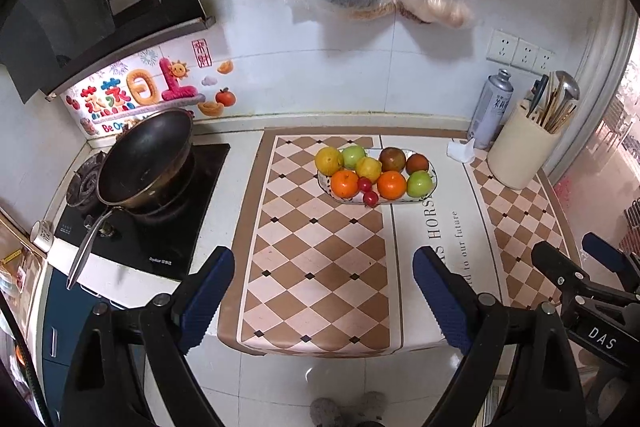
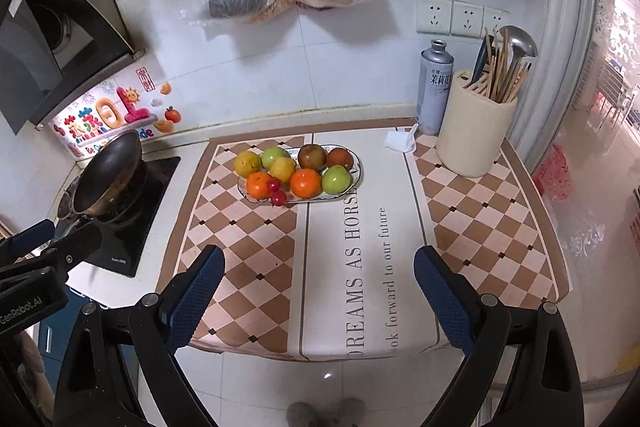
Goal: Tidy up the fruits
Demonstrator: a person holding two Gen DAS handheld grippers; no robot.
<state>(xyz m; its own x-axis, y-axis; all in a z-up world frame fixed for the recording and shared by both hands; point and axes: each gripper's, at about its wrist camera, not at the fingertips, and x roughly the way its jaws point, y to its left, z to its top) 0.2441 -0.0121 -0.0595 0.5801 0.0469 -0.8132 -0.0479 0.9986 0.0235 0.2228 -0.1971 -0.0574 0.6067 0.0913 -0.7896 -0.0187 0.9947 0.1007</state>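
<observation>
Both claws hang over the near edge of the counter with nothing between their fingers: the left gripper point(image 1: 324, 291) has its blue pads wide apart, and so does the right gripper point(image 2: 318, 287). Well ahead of them, an oval plate point(image 1: 434, 183) sits on the checkered mat point(image 1: 312, 267), piled with oranges point(image 1: 345, 183), green apples point(image 1: 419, 184), yellow and brownish fruit and small red ones. A black pan point(image 1: 148, 163) rests on the stove to the left.

Bright even light, sharp centre, fisheye-bent edges, window glare right
</observation>
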